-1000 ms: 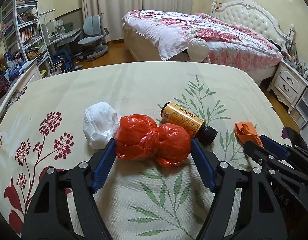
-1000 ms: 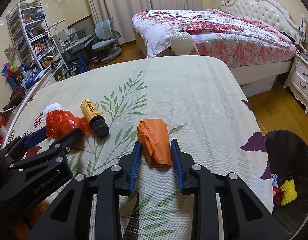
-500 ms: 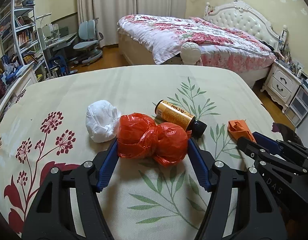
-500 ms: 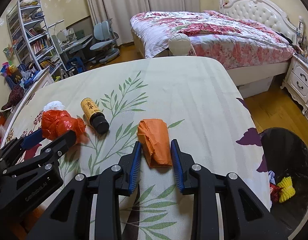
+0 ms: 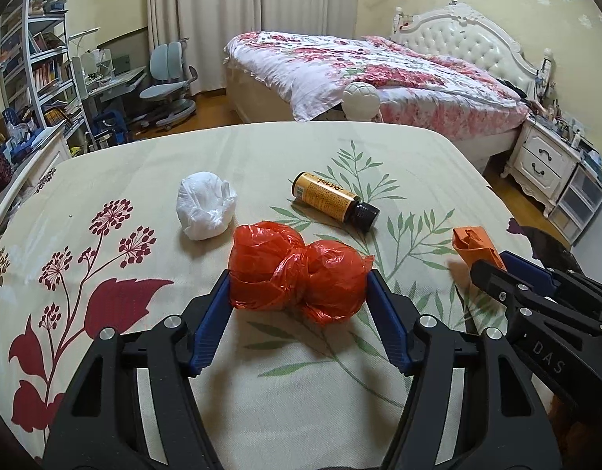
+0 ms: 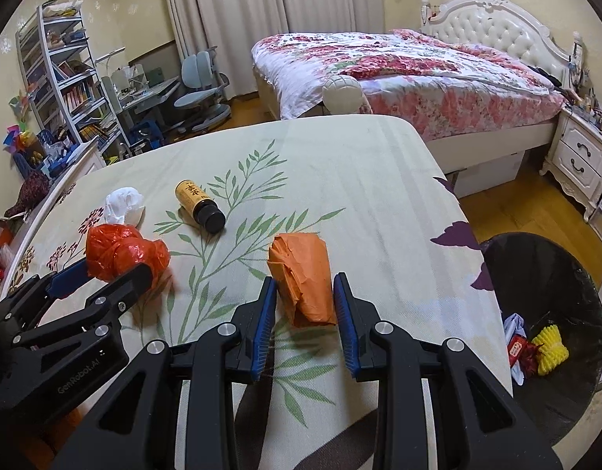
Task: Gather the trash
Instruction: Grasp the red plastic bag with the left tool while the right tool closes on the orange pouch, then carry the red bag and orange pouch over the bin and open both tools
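Note:
My left gripper (image 5: 299,293) is shut on a crumpled red plastic bag (image 5: 297,274) and holds it lifted above the floral tablecloth (image 5: 262,149). My right gripper (image 6: 305,305) is shut on a crumpled orange paper wad (image 6: 303,274), also raised off the cloth. A white crumpled wad (image 5: 205,205) and a yellow-labelled bottle (image 5: 332,199) with a black cap lie on the cloth beyond the red bag. The black trash bin (image 6: 551,313) stands on the floor off the table's right edge, with some trash in it.
The table's right edge (image 6: 469,235) drops to a wooden floor. A bed (image 5: 379,74) and a white nightstand (image 6: 583,160) stand beyond the table. A desk, a chair (image 5: 168,82) and bookshelves (image 5: 31,66) are at the back left.
Both grippers have risen with their loads. The red bag has lifted off the cloth, away from the white wad and the bottle. The orange wad stays between the right jaws.

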{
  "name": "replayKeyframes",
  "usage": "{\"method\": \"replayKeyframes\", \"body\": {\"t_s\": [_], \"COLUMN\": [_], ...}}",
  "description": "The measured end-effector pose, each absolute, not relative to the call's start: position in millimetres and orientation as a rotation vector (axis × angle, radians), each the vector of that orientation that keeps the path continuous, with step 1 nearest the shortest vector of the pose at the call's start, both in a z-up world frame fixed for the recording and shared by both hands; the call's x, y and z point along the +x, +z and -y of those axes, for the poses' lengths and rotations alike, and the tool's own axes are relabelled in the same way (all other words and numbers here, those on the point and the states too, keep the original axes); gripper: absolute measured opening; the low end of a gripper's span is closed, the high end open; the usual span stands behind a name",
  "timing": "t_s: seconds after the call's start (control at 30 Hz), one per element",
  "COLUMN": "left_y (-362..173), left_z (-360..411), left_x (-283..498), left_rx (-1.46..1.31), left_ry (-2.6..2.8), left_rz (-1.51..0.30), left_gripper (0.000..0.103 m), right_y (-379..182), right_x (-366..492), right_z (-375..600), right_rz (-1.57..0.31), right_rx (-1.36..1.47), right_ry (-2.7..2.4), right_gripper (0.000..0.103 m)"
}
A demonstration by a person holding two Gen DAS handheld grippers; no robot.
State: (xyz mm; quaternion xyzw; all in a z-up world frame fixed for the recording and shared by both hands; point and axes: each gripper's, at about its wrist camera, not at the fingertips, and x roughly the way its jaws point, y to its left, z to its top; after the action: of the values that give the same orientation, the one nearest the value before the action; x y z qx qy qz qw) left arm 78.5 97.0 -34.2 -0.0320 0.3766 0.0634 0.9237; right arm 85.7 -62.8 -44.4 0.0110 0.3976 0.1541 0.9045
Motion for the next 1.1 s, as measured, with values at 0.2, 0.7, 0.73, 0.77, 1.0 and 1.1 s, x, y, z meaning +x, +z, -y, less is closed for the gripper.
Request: {"method": "replayKeyframes", "body": {"t_s": [0.2,0.7,0.73,0.77,1.0,1.1], "left_y": [-32,-14,-14,-13,-7,-5], "left_z": [-85,-39,-36,-34,-11,3], "left_x": [65,41,40,39,38,40], "left_rx": [-0.059,-0.018,-0.017,-0.015,0.005,0.015], "left_ry": [0.111,0.03,0.024,0.018,-0.035,-0.066], "left_rz": [-0.761,-0.698,-0.696,-0.694,-0.667,-0.659], "left_gripper": [0.065,0.065,0.065,0.065,0.065,0.065], "right_y": [-37,-22,-21,-21,-11,-7], "right_x": [71,38,36,34,25,22], "right_z": [75,118,121,123,147,159], "right_rz": [-0.802,-0.741,-0.738,-0.734,-0.704,-0.69], "right_rx": [0.037,0.076,0.076,0.076,0.08,0.079], "right_ry": [0.304,0.221,0.214,0.207,0.146,0.106], "right_gripper": [0.031,0.031,0.031,0.031,0.031,0.031]}}
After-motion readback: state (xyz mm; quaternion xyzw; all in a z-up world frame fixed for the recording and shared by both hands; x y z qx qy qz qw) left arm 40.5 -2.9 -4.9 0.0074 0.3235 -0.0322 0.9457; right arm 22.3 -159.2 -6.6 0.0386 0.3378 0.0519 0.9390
